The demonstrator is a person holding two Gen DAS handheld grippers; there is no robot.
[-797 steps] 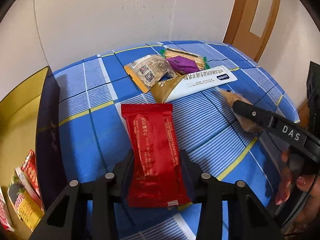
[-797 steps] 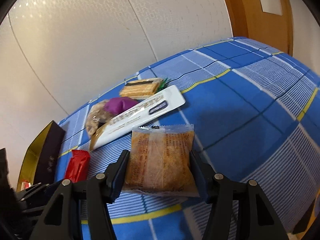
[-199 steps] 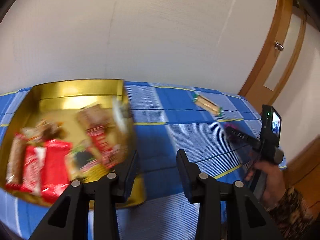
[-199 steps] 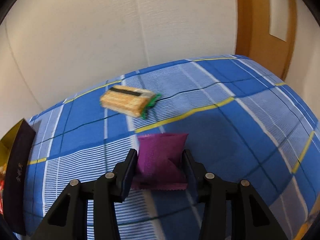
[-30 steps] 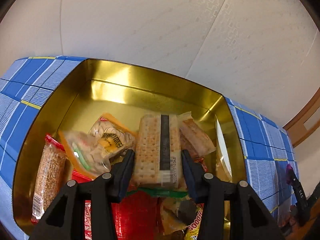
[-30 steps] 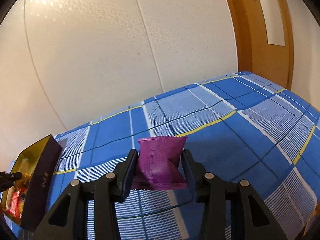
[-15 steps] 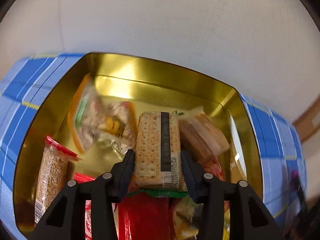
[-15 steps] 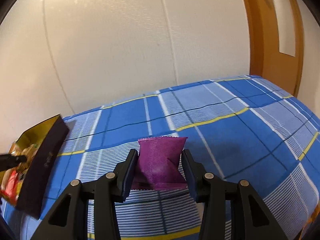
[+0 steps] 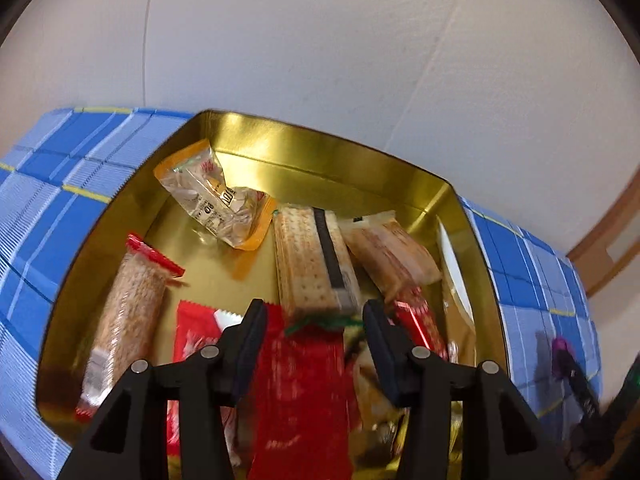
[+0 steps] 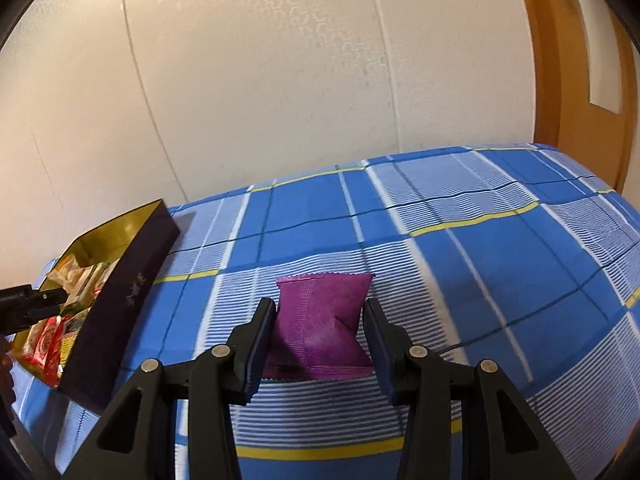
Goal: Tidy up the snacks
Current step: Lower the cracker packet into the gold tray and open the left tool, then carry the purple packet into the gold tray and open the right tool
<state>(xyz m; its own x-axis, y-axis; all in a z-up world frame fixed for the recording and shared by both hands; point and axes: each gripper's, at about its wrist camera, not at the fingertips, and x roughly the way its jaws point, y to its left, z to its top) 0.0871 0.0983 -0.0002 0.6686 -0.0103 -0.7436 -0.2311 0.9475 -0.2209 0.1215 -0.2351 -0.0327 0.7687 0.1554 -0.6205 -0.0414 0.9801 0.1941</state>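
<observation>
A gold tin [image 9: 320,148] holds several snack packets. A cracker pack [image 9: 312,264] with a dark stripe lies in it, just ahead of my left gripper [image 9: 314,320], which is open over the tin with its jaws apart from the pack. My right gripper [image 10: 318,326] is shut on a purple packet [image 10: 320,320] and holds it above the blue checked cloth [image 10: 480,264]. The tin shows at the left in the right wrist view [image 10: 132,288]. The right gripper shows at the far right of the left wrist view [image 9: 576,380].
The tin also holds a red packet [image 9: 296,392], an orange-edged clear packet [image 9: 216,200] and a long grain bar [image 9: 128,312]. A white wall [image 10: 280,80] stands behind the table and a wooden door [image 10: 580,60] at the right.
My left gripper has opened and let go of the cracker pack, which now lies tilted in the tin. My right gripper has carried the purple packet closer to the tin.
</observation>
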